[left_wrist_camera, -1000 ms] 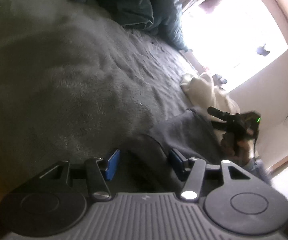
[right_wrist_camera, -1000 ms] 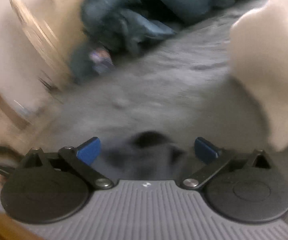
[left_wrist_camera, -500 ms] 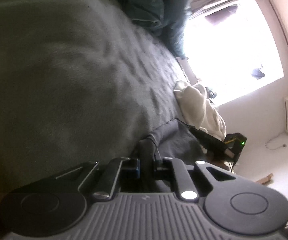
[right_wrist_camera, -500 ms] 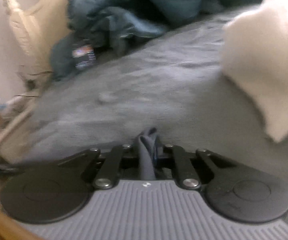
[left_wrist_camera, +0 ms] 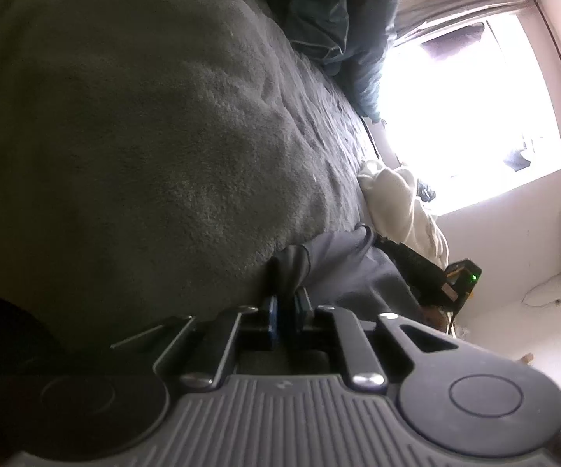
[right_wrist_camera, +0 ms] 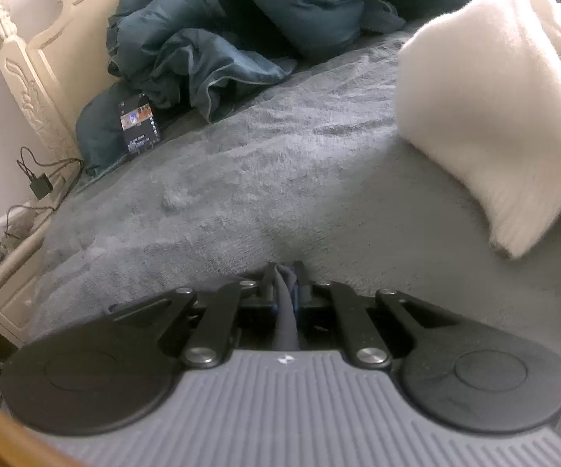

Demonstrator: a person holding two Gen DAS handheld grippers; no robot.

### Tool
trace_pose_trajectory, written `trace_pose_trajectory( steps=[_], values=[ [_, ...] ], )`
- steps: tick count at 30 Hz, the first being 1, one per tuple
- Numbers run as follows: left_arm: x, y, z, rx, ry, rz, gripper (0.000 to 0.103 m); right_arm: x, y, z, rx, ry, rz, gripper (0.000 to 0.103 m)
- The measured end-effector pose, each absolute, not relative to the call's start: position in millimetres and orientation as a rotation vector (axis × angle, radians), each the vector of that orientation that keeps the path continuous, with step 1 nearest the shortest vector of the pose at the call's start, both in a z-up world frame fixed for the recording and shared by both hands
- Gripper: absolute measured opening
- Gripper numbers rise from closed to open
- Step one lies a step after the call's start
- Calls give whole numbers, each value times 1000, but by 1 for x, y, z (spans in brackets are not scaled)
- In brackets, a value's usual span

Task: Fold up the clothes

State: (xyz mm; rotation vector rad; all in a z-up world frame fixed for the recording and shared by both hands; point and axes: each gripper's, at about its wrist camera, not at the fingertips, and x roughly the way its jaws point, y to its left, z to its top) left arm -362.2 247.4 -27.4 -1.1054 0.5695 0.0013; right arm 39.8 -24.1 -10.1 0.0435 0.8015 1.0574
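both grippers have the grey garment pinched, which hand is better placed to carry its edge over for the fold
Probably the left. The left gripper is shut on the grey garment with open grey blanket ahead. The right gripper is also shut on it, but the cream sweater lies close beside its path.

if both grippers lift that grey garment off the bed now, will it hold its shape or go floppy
Probably floppy: the grey garment bunches into a soft fold where the left gripper pinches it, and a thin pleat sits in the right gripper. It looks light, so the span between should sag. The fuzzy blanket may drag on it slightly.
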Motion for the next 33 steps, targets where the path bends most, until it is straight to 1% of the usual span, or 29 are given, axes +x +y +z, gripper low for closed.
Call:
trace_pose_trajectory(
  steps=[1,2,4,5,6,8,9,10,11,14,16,18,20,24,25,26,27,28,29,31,32,33],
  values=[
    [-367,247,-23,-1086,567,13,16,39,-28,-5,45,785,1041,7],
    [-373,246,-18,-1058,564,38,19,38,-31,0,47,767,1027,11],
    [-383,246,-4,-991,544,86,22,37,-42,16,60,716,1025,15],
    [-384,248,3,-954,531,100,26,36,-47,24,68,692,1027,21],
    [-385,249,10,-918,517,113,34,35,-49,31,80,676,1041,25],
    [-373,251,23,-844,500,85,39,31,-44,42,76,650,1094,36],
    [-362,252,29,-799,502,47,44,27,-37,46,51,643,1120,39],
    [-348,252,35,-742,515,-9,48,22,-27,47,7,633,1147,42],
    [-332,252,41,-679,533,-63,50,17,-17,48,-39,623,1173,43],
    [-275,249,53,-521,608,-224,51,5,13,43,-201,606,1236,46],
    [-238,252,52,-491,689,-360,52,4,26,38,-255,614,1292,50],
    [-206,258,43,-492,774,-474,51,8,34,31,-280,646,1338,50],
    [-186,267,30,-525,835,-537,49,10,37,22,-300,659,1325,50],
    [-167,278,16,-584,868,-682,48,19,26,7,-241,668,1308,51],
    [-160,282,14,-597,885,-708,46,20,22,5,-228,663,1311,52],
    [-154,285,13,-613,907,-717,40,20,19,3,-217,658,1313,52],
    [-149,285,10,-632,932,-721,36,19,20,3,-224,654,1310,53],
    [-145,286,7,-648,952,-728,36,17,21,3,-240,644,1305,53],
    [-142,286,4,-659,964,-736,32,14,22,2,-255,633,1300,54],
    [-137,281,4,-652,979,-738,7,9,24,1,-285,613,1290,54],
    [-138,278,5,-631,979,-724,3,7,25,0,-297,604,1287,54],
    [-144,274,5,-596,972,-694,3,5,26,0,-312,592,1282,55]
  ],
)
